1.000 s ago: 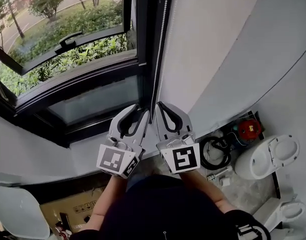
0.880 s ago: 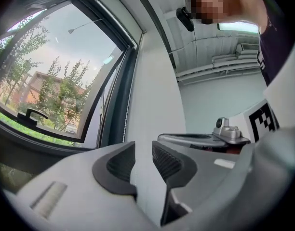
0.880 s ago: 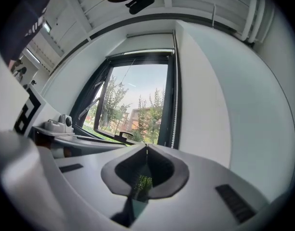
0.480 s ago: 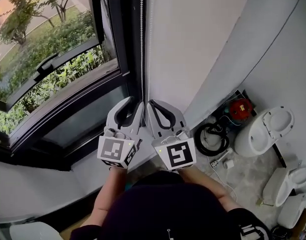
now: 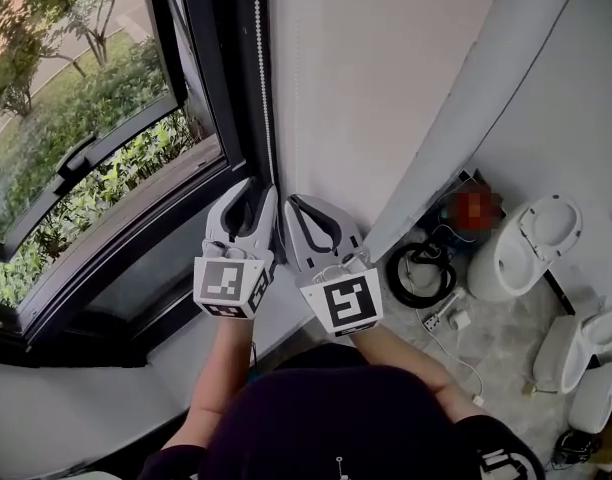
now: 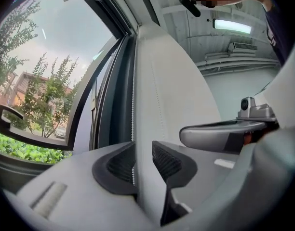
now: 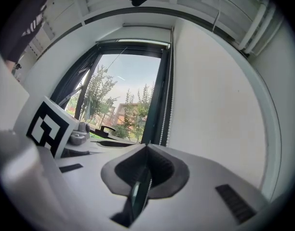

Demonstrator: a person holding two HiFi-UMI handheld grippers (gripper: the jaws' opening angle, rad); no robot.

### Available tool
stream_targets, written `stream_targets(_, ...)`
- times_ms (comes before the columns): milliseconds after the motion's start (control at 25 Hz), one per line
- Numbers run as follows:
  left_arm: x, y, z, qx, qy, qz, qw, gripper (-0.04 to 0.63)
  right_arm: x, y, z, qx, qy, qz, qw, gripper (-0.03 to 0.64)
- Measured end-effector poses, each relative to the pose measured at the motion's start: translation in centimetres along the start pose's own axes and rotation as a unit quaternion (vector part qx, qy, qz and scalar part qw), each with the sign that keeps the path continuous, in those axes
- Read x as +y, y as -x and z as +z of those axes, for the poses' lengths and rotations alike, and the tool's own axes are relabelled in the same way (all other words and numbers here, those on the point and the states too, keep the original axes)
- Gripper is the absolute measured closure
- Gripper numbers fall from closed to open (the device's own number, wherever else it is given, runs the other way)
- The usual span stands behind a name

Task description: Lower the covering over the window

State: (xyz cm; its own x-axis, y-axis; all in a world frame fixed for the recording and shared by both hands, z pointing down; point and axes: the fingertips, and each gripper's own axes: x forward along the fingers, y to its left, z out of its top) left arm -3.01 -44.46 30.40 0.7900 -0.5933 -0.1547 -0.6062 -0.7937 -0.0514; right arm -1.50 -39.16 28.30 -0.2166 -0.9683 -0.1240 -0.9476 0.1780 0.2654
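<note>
Right gripper (image 7: 146, 150) clenched on the thin bead chain (image 5: 262, 78) along the window frame (image 5: 236, 88). Left gripper (image 6: 143, 154) released, chain between its jaws. Blind (image 7: 142, 34) looks rolled up top. Chain is probably light, limp and slippery: pinch the beads.

- Showed smooth, matt, pale-grey plastic on the left gripper (image 5: 259, 188) and the right gripper (image 5: 290, 201), with matt black-and-white print on their cubes.
- Looked dark, ribbed and rubbery on the pads (image 6: 167, 161).
- Read as small, faintly glossy white plastic beads along the bead chain (image 5: 263, 88).
- Appeared dark, smooth and satin, like coated metal, on the window frame (image 5: 231, 68) at the far left.
- Gleamed with soft reflections across the glass (image 5: 146, 268).
- Looked flat, matt and white, as if painted, on the wall (image 5: 386, 78).
- Shone glossy white, ceramic-like, on the fixtures (image 5: 521, 253) at the right.
- Seemed mottled grey and stone-like on the floor (image 5: 501, 343).
</note>
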Motion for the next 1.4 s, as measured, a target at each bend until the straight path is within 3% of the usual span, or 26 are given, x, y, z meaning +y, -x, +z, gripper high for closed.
stream_targets(240, 1.4, -2.7, -0.9, 0.018, -0.012, 0.016, 0.9996, 0.488, -0.3, -0.8, 0.3, -0.006, 0.002, -0.005, 1.000, 0.603)
stream_targets(320, 1.9, -3.5, -1.1, 0.024, -0.013, 0.024, 0.9993, 0.441, -0.5, -0.9, 0.5, -0.009, 0.001, -0.006, 1.000, 0.603)
stream_targets(640, 2.8, -5.7, -2.9, 0.061, -0.028, 0.040, 0.9970, 0.388, -0.7, -0.8, 0.6, -0.016, -0.002, -0.006, 1.000, 0.603)
stream_targets(960, 4.0, -7.0, -4.3, 0.102, -0.053, 0.091, 0.9892, 0.380, -0.9, -0.5, 0.7, -0.017, -0.008, -0.005, 1.000, 0.603)
stream_targets(1000, 4.3, -7.1, -4.3, 0.103, -0.053, 0.098, 0.9884, 0.388, -1.0, -0.5, 0.8, -0.018, -0.009, -0.004, 1.000, 0.603)
stream_targets(1080, 4.6, -6.8, -4.1, 0.094, -0.043, 0.105, 0.9891, 0.485, -1.0, -0.3, 0.9, -0.020, -0.010, 0.000, 1.000, 0.603)
stream_targets(1240, 4.4, -5.7, -3.7, 0.075, -0.012, 0.085, 0.9935, 0.567, -0.9, 0.1, 1.0, -0.024, -0.014, 0.008, 1.000, 0.603)
stream_targets(1400, 3.4, -4.2, -3.5, 0.075, -0.005, 0.069, 0.9948, 0.581, -1.0, 0.7, 1.4, -0.033, -0.022, 0.020, 0.999, 0.603)
